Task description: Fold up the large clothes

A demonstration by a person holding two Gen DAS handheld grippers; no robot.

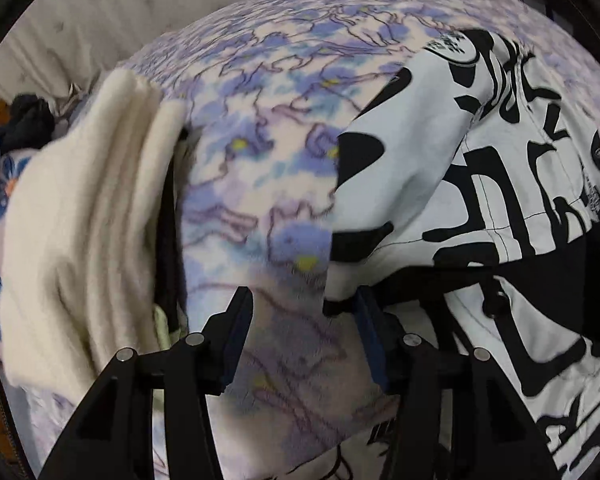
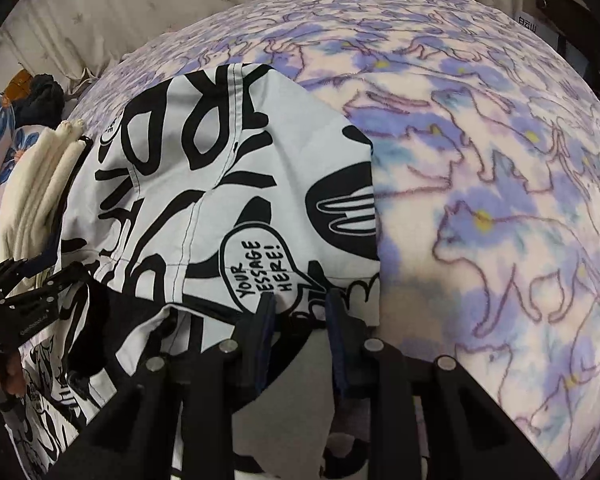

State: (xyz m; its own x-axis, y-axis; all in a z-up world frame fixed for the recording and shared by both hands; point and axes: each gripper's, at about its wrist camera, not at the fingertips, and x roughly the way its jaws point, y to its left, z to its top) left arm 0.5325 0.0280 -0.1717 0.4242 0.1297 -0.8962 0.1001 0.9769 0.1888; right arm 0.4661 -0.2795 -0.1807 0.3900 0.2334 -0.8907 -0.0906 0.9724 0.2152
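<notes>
Two grippers noted: right gripper (image 2: pixel 300 304) w/ jaws pinching black-and-white printed garment (image 2: pixel 204 184) edge; left gripper (image 1: pixel 304 308) jaws wide, empty, above cat-print blanket (image 1: pixel 260 184).

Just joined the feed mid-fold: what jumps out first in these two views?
The loud black-and-white graffiti-print garment dominates, spread over a purple cat-print blanket. The right gripper pinches its near edge by the speech-bubble print. A folded cream stack sits at the left, with the left gripper open over the blanket.
</notes>
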